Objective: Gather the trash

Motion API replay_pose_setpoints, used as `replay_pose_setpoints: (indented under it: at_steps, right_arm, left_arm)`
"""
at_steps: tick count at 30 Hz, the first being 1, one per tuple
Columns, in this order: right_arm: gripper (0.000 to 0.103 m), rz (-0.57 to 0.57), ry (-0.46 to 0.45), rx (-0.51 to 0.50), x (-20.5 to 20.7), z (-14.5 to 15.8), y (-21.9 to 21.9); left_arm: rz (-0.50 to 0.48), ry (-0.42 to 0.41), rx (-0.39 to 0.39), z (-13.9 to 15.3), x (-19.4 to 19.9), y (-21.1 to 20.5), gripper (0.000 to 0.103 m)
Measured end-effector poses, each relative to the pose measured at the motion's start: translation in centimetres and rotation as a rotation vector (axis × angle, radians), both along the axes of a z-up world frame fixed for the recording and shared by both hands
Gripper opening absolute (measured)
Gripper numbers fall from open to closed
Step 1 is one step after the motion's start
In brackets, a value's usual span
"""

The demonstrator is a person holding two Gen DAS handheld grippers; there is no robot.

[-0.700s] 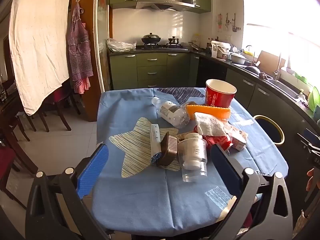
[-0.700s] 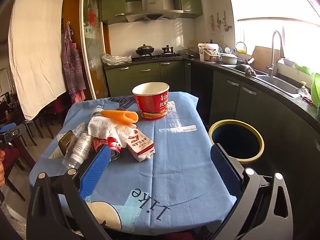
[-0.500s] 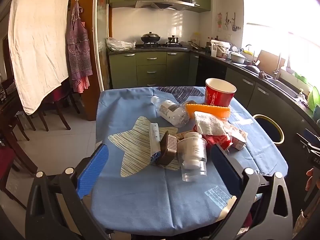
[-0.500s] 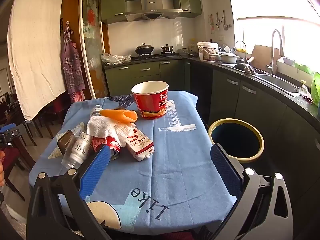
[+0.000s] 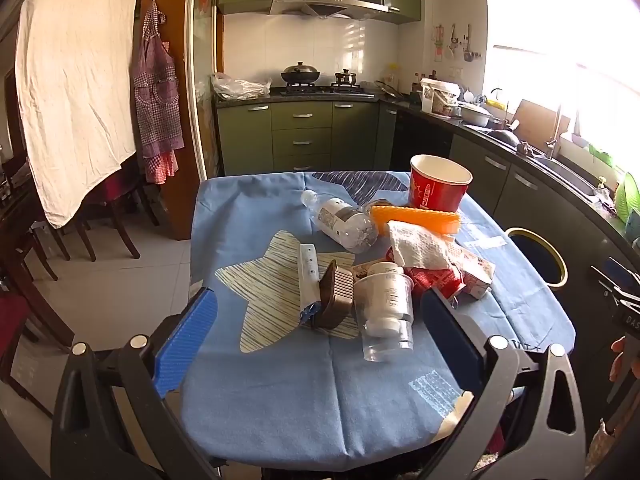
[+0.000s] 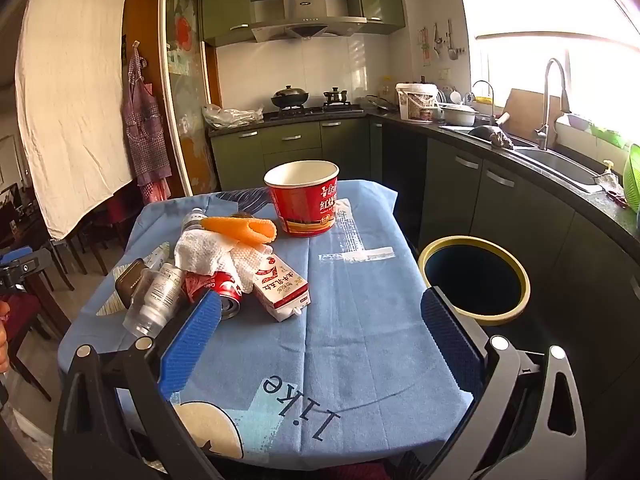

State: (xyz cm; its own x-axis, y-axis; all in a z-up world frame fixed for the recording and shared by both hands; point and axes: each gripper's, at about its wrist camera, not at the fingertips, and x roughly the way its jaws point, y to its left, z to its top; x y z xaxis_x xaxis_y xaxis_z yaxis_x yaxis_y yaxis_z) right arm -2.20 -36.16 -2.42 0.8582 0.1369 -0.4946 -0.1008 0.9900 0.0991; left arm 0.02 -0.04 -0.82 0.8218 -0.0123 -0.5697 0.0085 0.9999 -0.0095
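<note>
Left gripper [image 5: 320, 332]: view edged slightly nearer the trash pile [image 5: 392, 264].
Right gripper [image 6: 320, 332]: likewise, marginally.

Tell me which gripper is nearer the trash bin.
Right. The trash bin sits just beyond the right gripper; from the left gripper it lies far off right, past the table.

Bare blue tablecloth [image 6: 360, 320] lies open before you; the trash pile [image 6: 216, 264] crowds its left, 1 red bowl [image 6: 304, 204] blocks the far end.
</note>
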Motion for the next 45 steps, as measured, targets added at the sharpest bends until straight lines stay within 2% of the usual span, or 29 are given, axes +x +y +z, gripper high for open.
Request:
replay_pose_setpoints:
  at_steps: [45]
  right_arm:
    - [0.099, 0.002, 0.022, 0.002, 0.54, -0.73, 0.05]
  left_arm:
    - [-0.008, 0.024, -0.007, -0.42, 0.15, -0.45, 0.097]
